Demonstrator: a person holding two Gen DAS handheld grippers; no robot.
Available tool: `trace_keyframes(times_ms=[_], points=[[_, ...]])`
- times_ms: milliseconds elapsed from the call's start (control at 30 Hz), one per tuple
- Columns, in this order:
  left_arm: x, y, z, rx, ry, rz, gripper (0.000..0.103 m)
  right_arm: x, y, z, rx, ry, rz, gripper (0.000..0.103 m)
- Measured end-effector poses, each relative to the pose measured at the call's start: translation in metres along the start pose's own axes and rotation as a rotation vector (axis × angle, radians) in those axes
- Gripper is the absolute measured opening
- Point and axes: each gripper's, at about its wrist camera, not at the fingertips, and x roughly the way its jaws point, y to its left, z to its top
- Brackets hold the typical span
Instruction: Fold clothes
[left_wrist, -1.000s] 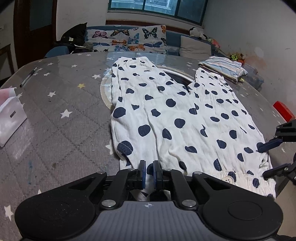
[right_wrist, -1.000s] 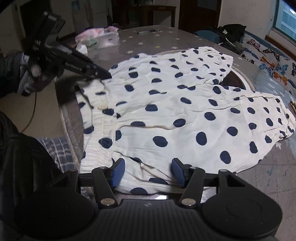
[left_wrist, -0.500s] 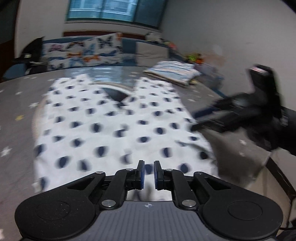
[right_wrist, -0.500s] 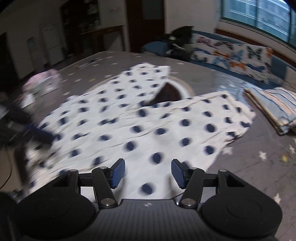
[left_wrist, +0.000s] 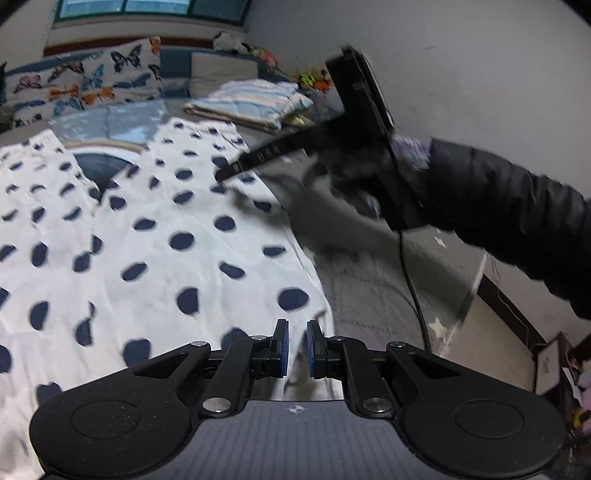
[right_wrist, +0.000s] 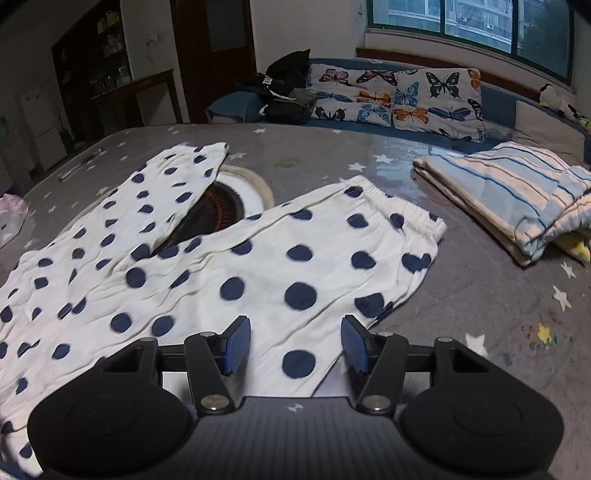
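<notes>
Plainly, dotted trousers (right_wrist: 229, 273) lie spread flat on the starry table (right_wrist: 480, 332), legs apart.
Left view: left gripper (left_wrist: 297, 347) nearly pressed together, nothing visibly pinched, at the trousers' edge. Right view: right gripper (right_wrist: 295, 345) spread over one leg. Thin, limp cloth; hems likely grip best. Beyond the trousers lies folded striped bedding (right_wrist: 517, 199), clear of them.

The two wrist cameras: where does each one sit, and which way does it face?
Left wrist: sits behind the left gripper, fingers nearly closed, facing across the polka-dot trousers; a dark sleeve holding the right gripper shows.
Right wrist: sits behind the right gripper, fingers open, facing the trousers' legs and window.
Shared: trousers, striped folded cloth, butterfly cushions.
</notes>
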Motion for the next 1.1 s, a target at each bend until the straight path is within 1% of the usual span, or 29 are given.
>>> trace_keyframes(times_ms=[100, 500, 567, 633, 700, 800, 867, 1100], points=[[0.005, 0.000, -0.005, -0.007, 0.026, -0.006, 0.011, 0.003, -0.007, 0.004, 0.017, -0.006, -0.023, 0.054], [0.005, 0.003, -0.004, -0.031, 0.035, -0.042, 0.013, 0.042, -0.027, 0.036, 0.030, -0.006, -0.072, 0.053], [0.006, 0.004, -0.003, -0.037, 0.036, -0.044, 0.014, 0.045, -0.034, 0.041, 0.062, -0.007, -0.095, 0.053], [0.003, 0.003, -0.003, -0.029, 0.031, -0.038, 0.019, 0.043, -0.038, 0.043, 0.067, -0.009, -0.109, 0.053], [0.000, -0.001, -0.004, -0.013, 0.028, -0.032, 0.035, 0.038, -0.039, 0.043, 0.060, -0.007, -0.118, 0.053], [-0.005, -0.009, -0.009, 0.021, 0.027, -0.022, 0.043, 0.028, -0.038, 0.040, 0.045, -0.006, -0.130, 0.053], [-0.008, -0.015, -0.012, 0.043, 0.026, -0.015, 0.046, 0.020, -0.038, 0.037, 0.044, -0.003, -0.140, 0.053], [-0.019, -0.034, -0.023, 0.120, 0.023, 0.011, 0.049, 0.007, -0.043, 0.029, 0.095, -0.002, -0.166, 0.053]])
